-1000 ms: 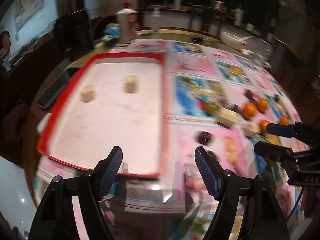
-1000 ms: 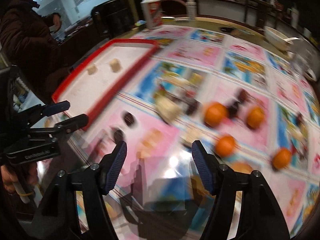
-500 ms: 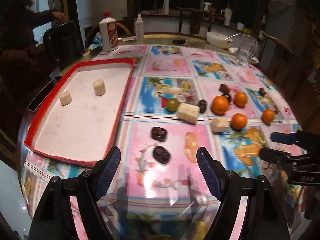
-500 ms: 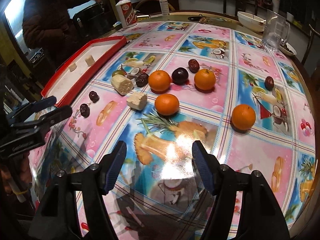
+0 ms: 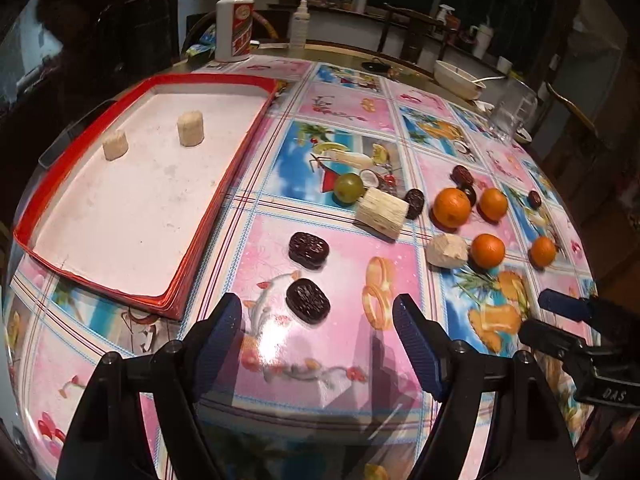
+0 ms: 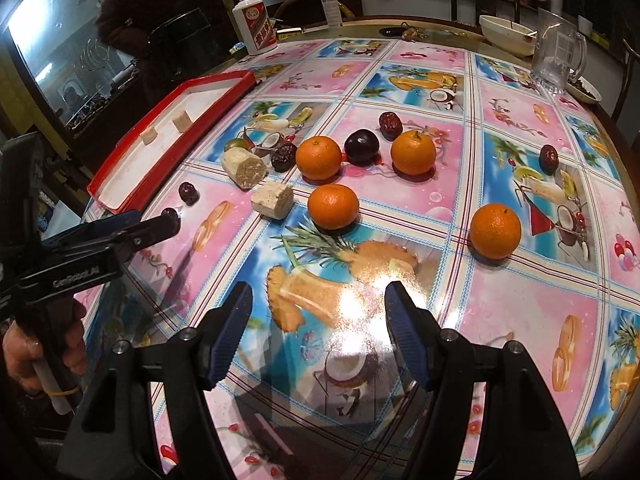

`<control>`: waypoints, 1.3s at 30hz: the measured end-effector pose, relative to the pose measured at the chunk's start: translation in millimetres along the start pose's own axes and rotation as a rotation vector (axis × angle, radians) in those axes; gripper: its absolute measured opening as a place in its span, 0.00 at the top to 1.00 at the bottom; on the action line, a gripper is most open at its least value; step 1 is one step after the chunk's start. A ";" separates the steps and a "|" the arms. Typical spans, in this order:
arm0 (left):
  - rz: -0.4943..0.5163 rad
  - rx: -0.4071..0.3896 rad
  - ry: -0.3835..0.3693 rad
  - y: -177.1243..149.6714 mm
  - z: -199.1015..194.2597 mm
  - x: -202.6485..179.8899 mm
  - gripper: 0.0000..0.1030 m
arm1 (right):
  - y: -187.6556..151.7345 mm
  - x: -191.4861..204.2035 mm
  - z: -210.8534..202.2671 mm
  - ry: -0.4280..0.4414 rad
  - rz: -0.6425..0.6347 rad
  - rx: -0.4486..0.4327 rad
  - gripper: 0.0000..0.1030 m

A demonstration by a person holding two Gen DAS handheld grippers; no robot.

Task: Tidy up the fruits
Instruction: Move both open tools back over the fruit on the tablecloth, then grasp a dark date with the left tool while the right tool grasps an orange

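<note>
Compared with half a second ago, both views are sitting slightly closer to the table, and I am keeping the left gripper (image 5: 318, 316) and the right gripper (image 6: 318, 312) with fingers apart and holding nothing. I am judging the nearest dark date (image 5: 308, 301) as the next thing to take: it is lying just ahead of the left gripper, between its fingers' line, its long axis running across toward the right, while the red tray (image 5: 208, 216) is lying to the left of it.
</note>
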State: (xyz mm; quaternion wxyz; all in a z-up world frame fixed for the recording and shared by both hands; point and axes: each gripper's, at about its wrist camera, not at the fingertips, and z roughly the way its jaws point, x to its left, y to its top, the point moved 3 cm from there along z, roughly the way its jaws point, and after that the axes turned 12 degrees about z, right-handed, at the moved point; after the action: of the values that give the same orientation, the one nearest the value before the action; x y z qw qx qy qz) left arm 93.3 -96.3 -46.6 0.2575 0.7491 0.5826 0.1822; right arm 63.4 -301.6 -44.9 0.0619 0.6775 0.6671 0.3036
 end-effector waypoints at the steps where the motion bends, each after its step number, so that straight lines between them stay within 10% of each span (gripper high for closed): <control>1: -0.006 0.010 0.001 0.2 2.8 0.7 0.25 | 1.0 0.8 1.0 0.002 -0.001 0.002 0.32; 11: 0.007 0.039 0.043 -2.0 15.8 -3.1 0.36 | 18.8 20.5 13.0 0.026 -0.042 -0.006 0.32; 16: 0.044 0.037 0.072 -0.1 17.0 -4.0 0.76 | 30.9 18.9 19.5 0.030 -0.025 -0.019 0.32; 39: -0.004 0.036 -0.012 -3.0 13.4 1.2 0.76 | 38.3 -3.5 37.6 -0.005 -0.114 0.013 0.65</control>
State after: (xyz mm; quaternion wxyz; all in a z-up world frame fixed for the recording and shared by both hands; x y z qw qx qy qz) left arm 99.0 -96.9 -59.1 0.2477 0.7535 0.5858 0.1664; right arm 115.4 -296.7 -57.7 0.0763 0.6394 0.7064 0.2938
